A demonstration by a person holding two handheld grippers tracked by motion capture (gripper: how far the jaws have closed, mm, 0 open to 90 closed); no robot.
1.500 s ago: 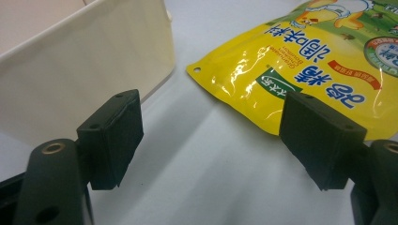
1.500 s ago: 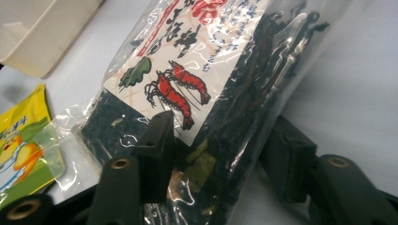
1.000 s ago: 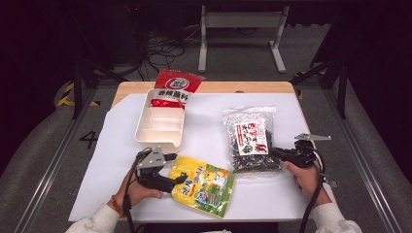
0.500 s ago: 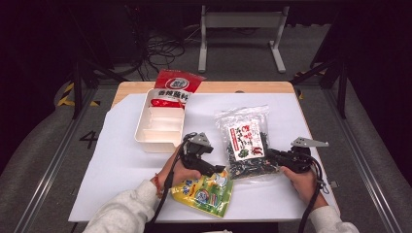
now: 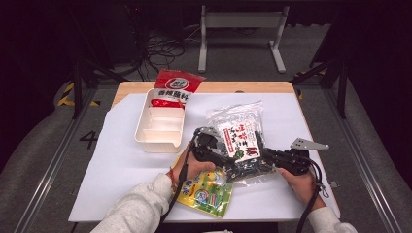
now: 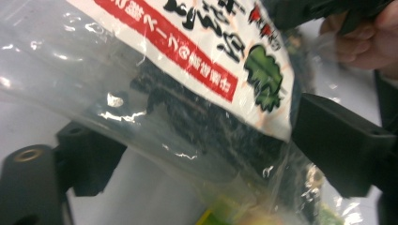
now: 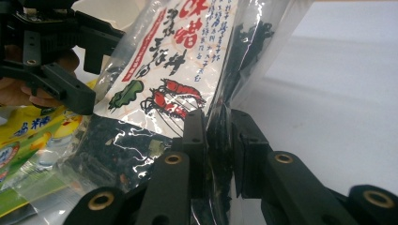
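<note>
In the high view, the clear seaweed bag point(image 5: 239, 141) lies right of centre on the white table point(image 5: 121, 165), between the left gripper point(image 5: 228, 162) and right gripper point(image 5: 272, 156). The left gripper view shows jaws apart, straddling the bag's lower body, likely to take a second hold. The right gripper view shows jaws clamped on the bag's edge, steadying it.

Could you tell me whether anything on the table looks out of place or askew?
The red packet hangs over the table's far edge, partly resting in the white divided tray. The clear seaweed bag lies tilted, overlapping the yellow-green packet. Nothing looks spilled or torn.
</note>
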